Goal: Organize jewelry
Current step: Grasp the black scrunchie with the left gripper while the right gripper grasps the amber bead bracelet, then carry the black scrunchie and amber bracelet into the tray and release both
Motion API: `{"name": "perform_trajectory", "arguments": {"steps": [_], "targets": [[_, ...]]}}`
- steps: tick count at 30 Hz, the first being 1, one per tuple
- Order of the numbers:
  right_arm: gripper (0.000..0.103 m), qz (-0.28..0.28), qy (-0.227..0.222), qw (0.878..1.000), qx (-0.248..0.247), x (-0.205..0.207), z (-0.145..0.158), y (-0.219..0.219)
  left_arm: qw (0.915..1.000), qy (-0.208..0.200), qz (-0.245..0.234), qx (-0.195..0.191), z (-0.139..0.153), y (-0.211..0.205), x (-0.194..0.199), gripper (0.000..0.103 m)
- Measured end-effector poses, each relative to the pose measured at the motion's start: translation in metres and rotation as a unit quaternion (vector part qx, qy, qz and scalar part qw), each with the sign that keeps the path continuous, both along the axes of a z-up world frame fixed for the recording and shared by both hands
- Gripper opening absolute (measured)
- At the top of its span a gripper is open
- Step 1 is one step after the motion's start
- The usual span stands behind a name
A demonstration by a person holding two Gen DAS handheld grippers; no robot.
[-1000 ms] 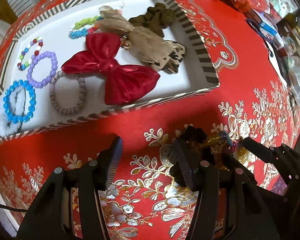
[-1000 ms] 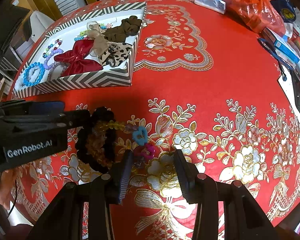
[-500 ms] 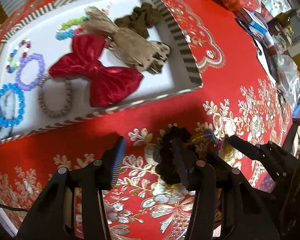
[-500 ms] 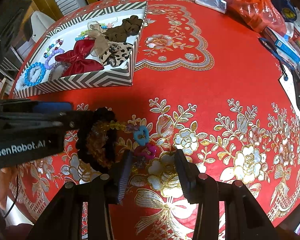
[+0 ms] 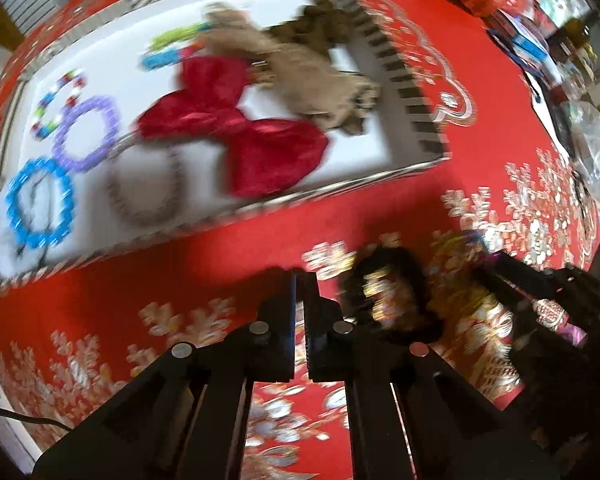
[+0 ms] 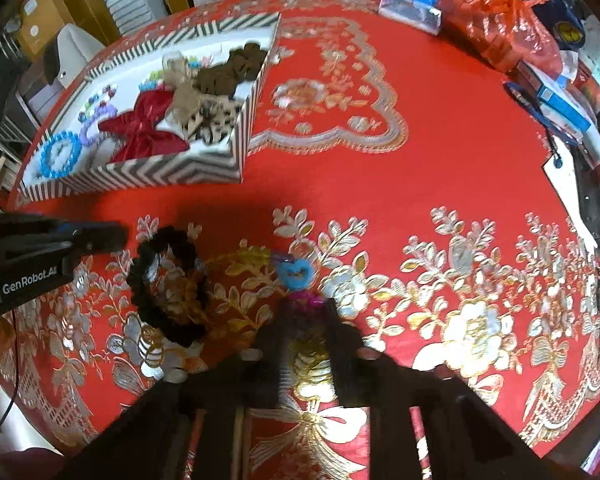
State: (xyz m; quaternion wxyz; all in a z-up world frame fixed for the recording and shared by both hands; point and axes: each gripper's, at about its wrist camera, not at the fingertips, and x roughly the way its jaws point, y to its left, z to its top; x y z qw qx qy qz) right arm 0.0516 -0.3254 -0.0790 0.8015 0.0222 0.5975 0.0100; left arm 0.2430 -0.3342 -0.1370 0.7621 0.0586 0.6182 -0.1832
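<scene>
The left tool (image 5: 300, 280) has just snapped closed on nothing, the black scrunchie (image 5: 396, 292) just beside it on the bench (image 6: 380, 184). The right tool (image 6: 306, 316), blurred, has just closed; whether it grips the pink charm (image 6: 310, 300) is unclear. The striped box (image 6: 172, 172) holds a red bow (image 6: 144, 132), blue bracelet (image 6: 60, 154) and scrunchies.

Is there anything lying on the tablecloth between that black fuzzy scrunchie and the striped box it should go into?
Nothing visible does. Only bare red embroidered tablecloth lies between the black fuzzy scrunchie and the striped box, though its raised wall must be cleared.
</scene>
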Motion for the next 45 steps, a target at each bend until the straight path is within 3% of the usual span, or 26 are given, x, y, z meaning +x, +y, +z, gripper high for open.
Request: {"name": "perform_trajectory", "arguments": {"steps": [4, 6, 10, 12, 14, 16, 21, 22, 23, 24, 26, 29, 37, 39, 41, 45], "targets": [[0.003, -0.003, -0.008, 1.000, 0.017, 0.001, 0.011, -0.003, 0.9994, 0.011, 0.032, -0.005, -0.003, 0.032, -0.002, 0.001], [0.003, 0.003, -0.009, 1.000, 0.005, 0.003, 0.012, 0.000, 0.9991, 0.015, 0.036, -0.020, -0.001, 0.042, -0.004, 0.001], [0.005, -0.018, 0.002, 0.999, 0.035, 0.007, 0.009, -0.006, 0.9975, 0.022, 0.037, -0.056, 0.007, 0.041, -0.007, 0.004], [0.011, -0.031, 0.013, 0.998, 0.046, 0.004, 0.006, -0.011, 0.9974, 0.018, 0.023, -0.066, 0.012, 0.029, -0.011, 0.020], [0.029, -0.033, 0.014, 0.998, 0.050, 0.002, 0.004, -0.013, 0.9974, 0.014, 0.009, -0.070, 0.014, 0.018, -0.015, 0.037], [0.032, -0.033, 0.012, 0.998, 0.051, 0.000, 0.003, -0.013, 0.9971, 0.013, -0.001, -0.076, 0.014, 0.009, -0.016, 0.043], [0.028, -0.038, 0.011, 0.999, 0.034, 0.003, -0.007, -0.011, 0.9996, 0.000, -0.019, -0.022, 0.004, -0.018, -0.017, 0.043], [0.016, -0.035, 0.004, 0.999, 0.033, 0.002, -0.006, -0.011, 0.9997, 0.001, -0.021, -0.014, 0.001, -0.022, -0.017, 0.042], [0.014, -0.028, 0.002, 0.999, 0.032, 0.001, -0.007, -0.010, 0.9997, -0.002, -0.021, -0.010, -0.002, -0.025, -0.017, 0.041], [0.014, -0.024, 0.000, 0.999, 0.029, 0.001, -0.007, -0.010, 0.9996, -0.011, -0.022, -0.011, -0.002, -0.028, -0.018, 0.024], [0.007, -0.025, -0.004, 0.999, 0.031, 0.000, -0.005, -0.011, 0.9994, -0.022, -0.027, 0.005, -0.002, -0.031, -0.018, 0.005], [0.000, -0.030, -0.020, 0.998, 0.053, -0.002, 0.011, -0.019, 0.9996, -0.002, -0.013, -0.025, -0.001, -0.018, -0.014, 0.004], [0.000, -0.006, -0.045, 0.998, 0.052, 0.006, 0.040, -0.018, 0.9975, -0.045, 0.007, -0.053, 0.044, 0.024, -0.023, 0.004], [0.008, -0.001, -0.026, 0.998, 0.055, 0.010, 0.033, -0.015, 0.9969, -0.055, 0.015, -0.055, 0.051, 0.034, -0.026, 0.004], [0.041, 0.011, 0.000, 0.999, 0.039, 0.012, 0.021, -0.008, 0.9961, -0.061, 0.028, -0.057, 0.057, 0.052, -0.025, 0.004], [0.043, 0.032, -0.014, 0.999, 0.002, 0.015, 0.005, 0.003, 0.9953, -0.059, 0.049, -0.059, 0.059, 0.075, -0.029, 0.004]]}}
